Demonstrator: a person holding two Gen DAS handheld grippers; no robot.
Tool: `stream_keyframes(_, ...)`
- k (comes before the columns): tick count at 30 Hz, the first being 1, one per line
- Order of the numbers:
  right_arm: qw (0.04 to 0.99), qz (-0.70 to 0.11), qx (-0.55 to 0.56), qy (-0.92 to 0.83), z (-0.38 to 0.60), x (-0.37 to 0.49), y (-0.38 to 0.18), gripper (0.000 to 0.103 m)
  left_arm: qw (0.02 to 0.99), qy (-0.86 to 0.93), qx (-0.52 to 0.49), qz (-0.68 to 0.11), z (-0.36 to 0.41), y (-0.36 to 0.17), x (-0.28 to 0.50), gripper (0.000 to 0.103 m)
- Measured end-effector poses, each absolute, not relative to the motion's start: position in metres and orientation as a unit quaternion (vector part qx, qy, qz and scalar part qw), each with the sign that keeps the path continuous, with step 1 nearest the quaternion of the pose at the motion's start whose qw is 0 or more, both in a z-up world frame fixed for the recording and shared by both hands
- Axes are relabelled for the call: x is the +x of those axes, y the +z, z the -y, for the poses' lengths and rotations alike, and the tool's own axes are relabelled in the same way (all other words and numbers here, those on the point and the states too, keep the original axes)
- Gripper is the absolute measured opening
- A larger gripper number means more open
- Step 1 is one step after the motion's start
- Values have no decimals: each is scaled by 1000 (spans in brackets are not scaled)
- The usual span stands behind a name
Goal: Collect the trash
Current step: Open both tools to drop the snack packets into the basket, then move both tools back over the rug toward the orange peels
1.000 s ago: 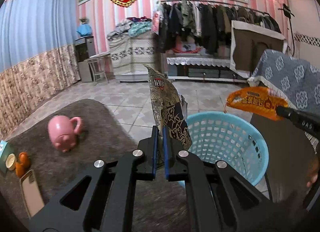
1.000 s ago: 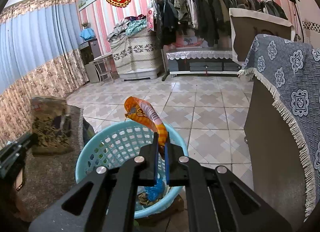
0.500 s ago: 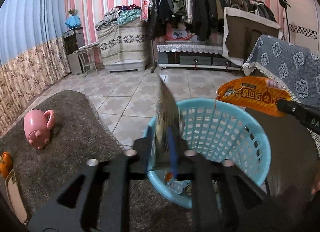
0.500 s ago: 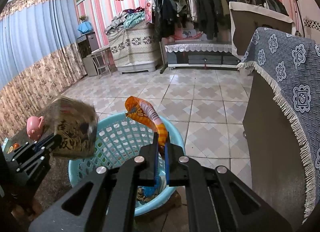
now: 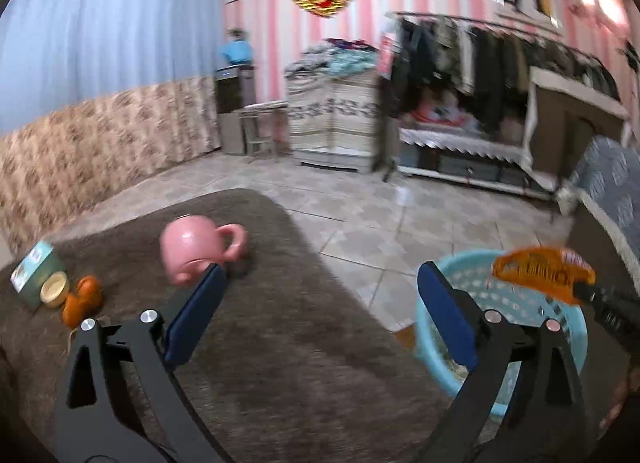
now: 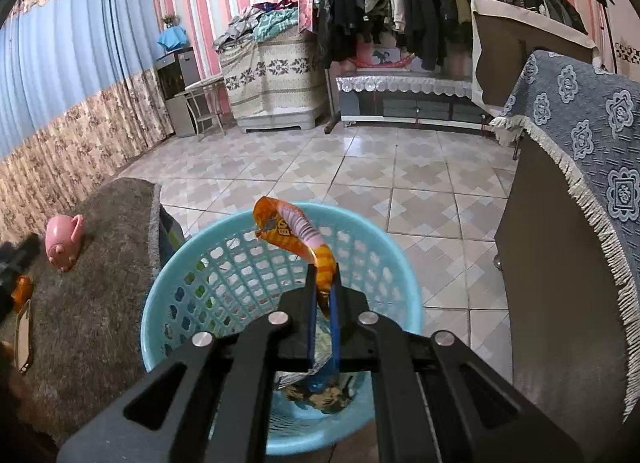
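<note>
Left tongs have just sprung wide and empty, dark snack bag now in the blue basket; right tongs pinch the orange wrapper above it, next to drop.

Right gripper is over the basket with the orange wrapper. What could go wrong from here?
1. The orange wrapper curls up toward the far side of the blue basket; released carelessly, it might catch on the rim rather than drop in.
2. The right gripper pinches only the wrapper's tail, so the light film may cling to a pad on opening.
3. The left gripper, whose jaws have just been opening, is empty and points toward the pink mug, which it might nudge.
</note>
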State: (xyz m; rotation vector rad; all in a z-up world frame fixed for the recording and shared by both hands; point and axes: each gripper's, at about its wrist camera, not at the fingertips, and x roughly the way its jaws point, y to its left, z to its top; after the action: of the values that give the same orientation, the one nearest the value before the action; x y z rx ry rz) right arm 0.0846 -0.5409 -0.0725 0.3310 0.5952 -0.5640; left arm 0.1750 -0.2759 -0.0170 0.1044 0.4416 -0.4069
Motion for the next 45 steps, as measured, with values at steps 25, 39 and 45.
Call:
stream_keyframes(25,916,-272,100,-278,498,105,-63,97,970,-140,19,-200,215,0,178,98)
stream_keyframes(39,934,-238,91,-249,476,107,-45,98,976,-108,20,-187,181,19,172,98)
stream_keyframes(45,940,-241,91,-223,461,117,-45,98,978,-80,20,-194,145,19,170,98)
